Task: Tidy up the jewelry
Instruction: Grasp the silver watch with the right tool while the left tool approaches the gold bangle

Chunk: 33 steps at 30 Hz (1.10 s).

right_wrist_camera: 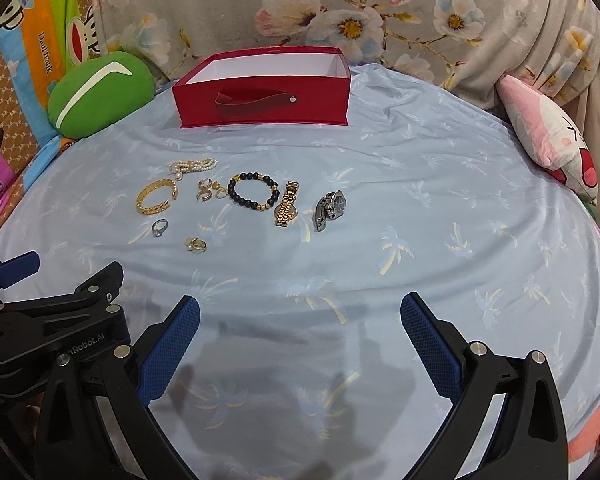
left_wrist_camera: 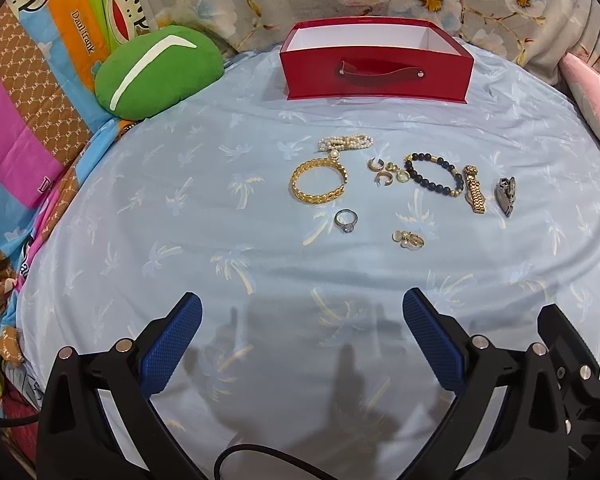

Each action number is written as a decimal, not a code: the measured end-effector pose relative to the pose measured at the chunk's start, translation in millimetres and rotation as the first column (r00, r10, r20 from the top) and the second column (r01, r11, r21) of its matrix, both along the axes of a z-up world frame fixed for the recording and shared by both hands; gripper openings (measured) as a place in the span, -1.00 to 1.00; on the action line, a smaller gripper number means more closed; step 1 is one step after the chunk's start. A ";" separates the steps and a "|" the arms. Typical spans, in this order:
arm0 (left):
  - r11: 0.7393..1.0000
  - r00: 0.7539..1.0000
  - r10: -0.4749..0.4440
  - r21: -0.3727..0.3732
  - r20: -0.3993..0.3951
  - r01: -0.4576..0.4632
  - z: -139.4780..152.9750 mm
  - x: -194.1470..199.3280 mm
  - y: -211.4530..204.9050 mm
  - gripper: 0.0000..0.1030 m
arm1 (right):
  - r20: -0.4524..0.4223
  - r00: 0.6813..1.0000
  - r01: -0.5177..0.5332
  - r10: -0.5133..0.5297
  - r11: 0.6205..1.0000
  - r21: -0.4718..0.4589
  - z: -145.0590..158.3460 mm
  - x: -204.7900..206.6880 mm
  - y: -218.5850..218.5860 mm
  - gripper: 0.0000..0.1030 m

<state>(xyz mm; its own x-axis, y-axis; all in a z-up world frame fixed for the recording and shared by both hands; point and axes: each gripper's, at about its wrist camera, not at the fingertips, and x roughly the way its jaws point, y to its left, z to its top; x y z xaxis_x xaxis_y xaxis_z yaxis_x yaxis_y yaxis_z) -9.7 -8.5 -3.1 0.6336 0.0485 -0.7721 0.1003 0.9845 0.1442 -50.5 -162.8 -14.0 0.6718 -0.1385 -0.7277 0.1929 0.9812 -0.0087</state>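
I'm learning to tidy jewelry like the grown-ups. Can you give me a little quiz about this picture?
1. True or false: the red box already holds jewelry.
2. Which lies nearest the grippers: A) gold bangle B) earrings C) pearls?
3. Fill in: the silver watch lies beside the ____ watch.

Key: 1. Cannot tell fully, but no jewelry shows inside, so false. 2. B. 3. gold.

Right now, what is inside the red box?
The red box stands open. Only its white inner walls show; no jewelry is visible in it. Its floor is hidden behind the front wall, so I cannot tell if something lies there.
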 end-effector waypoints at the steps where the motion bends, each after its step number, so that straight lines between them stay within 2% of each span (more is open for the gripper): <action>1: 1.000 1.000 -0.001 0.000 -0.002 0.001 -0.5 -0.1 0.1 0.91 | -0.001 1.000 0.000 0.000 1.000 -0.001 -0.1 0.1 0.1 0.90; 7: 1.000 1.000 0.000 0.003 -0.010 0.000 -3.1 2.7 -3.1 0.91 | 0.010 1.000 0.001 -0.001 1.000 -0.020 -0.4 0.4 0.9 0.90; 16: 1.000 1.000 0.000 0.005 -0.014 0.000 -5.6 2.0 -4.4 0.91 | 0.011 1.000 0.000 0.000 1.000 0.001 -0.6 0.8 -0.3 0.90; 22: 1.000 1.000 0.003 0.001 -0.019 -0.003 -7.8 7.1 -2.2 0.91 | -0.009 1.000 0.004 -0.005 0.998 -0.069 -5.5 5.6 -3.1 0.90; 24: 1.000 1.000 0.003 -0.002 -0.023 -0.003 -9.3 11.0 0.1 0.91 | -0.012 1.000 0.015 -0.016 0.998 -0.064 -7.1 9.4 -10.0 0.90; 25: 1.000 1.000 0.007 -0.002 -0.022 -0.007 -9.9 13.0 1.8 0.91 | -0.045 0.999 0.020 -0.024 0.996 -0.090 -7.6 12.8 -12.9 0.90; 30: 0.999 0.999 0.039 0.000 -0.015 -0.039 -12.4 29.7 12.9 0.91 | -0.032 0.998 0.056 -0.059 0.995 -0.082 -9.3 31.5 -31.9 0.90; 33: 0.999 0.998 0.055 0.001 -0.012 -0.055 -12.8 40.0 19.4 0.91 | -0.019 0.997 0.069 -0.071 0.994 -0.086 -11.0 46.4 -40.0 0.75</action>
